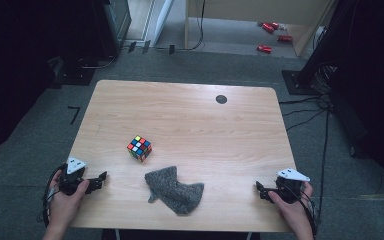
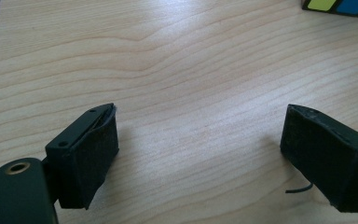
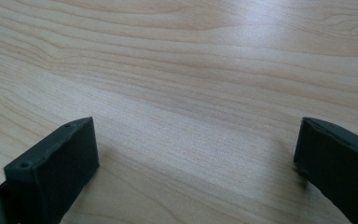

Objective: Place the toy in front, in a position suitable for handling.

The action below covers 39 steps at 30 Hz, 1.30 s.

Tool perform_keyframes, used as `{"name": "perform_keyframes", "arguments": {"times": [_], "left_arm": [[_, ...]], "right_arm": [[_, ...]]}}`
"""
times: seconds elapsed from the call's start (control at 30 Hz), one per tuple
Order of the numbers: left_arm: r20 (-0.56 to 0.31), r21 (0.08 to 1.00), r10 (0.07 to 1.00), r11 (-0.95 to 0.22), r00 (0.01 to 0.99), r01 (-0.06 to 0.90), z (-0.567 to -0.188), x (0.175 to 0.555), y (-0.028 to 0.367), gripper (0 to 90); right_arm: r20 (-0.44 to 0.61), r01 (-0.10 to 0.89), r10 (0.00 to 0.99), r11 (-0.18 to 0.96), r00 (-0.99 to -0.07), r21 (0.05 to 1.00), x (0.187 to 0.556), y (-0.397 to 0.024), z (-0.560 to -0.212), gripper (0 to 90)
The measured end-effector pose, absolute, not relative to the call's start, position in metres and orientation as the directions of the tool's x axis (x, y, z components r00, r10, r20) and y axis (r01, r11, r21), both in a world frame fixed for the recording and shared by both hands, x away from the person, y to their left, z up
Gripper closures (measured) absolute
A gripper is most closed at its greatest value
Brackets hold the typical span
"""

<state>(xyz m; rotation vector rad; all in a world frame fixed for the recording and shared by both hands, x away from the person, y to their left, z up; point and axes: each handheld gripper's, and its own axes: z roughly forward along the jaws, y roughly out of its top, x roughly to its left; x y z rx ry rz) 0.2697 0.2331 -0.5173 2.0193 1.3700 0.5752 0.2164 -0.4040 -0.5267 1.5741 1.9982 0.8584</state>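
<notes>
Nothing is picked up yet: my left gripper (image 1: 101, 178) and right gripper (image 1: 258, 189) both gape wide and empty (resting at the table's near edge). The crumpled grey knitted cloth (image 1: 175, 190) lies between them, the multicoloured puzzle cube (image 1: 139, 148) beyond my left.

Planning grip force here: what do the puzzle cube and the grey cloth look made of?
Puzzle cube: probably hard plastic, black body with glossy coloured tiles or stickers. Grey cloth: seemingly a knitted or fleecy fabric, matte and nubbly, lying crumpled and limp on the table.
</notes>
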Motion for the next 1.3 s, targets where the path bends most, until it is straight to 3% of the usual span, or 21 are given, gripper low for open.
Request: {"name": "perform_keyframes", "arguments": {"times": [0.23,0.47,0.97,1.3], "left_arm": [[0.010,0.702,0.928,-0.271,0.372,0.659,-0.517,0.272,0.233,10.9],[0.010,0.700,0.929,-0.270,0.369,0.661,-0.517,0.273,0.233,10.0],[0.010,0.700,0.929,-0.270,0.369,0.661,-0.517,0.273,0.233,10.0],[0.009,0.700,0.929,-0.270,0.370,0.661,-0.517,0.273,0.233,10.0]], "right_arm": [[0.067,0.684,0.958,0.150,-0.280,0.714,0.215,-0.401,-0.524,1.4],[0.087,0.591,0.947,0.121,-0.311,0.797,0.210,-0.382,-0.497,7.2],[0.058,0.442,0.879,0.180,-0.473,0.879,0.208,-0.295,-0.439,20.8],[0.055,0.416,0.830,0.220,-0.554,0.882,0.214,-0.255,-0.430,20.9]]}}
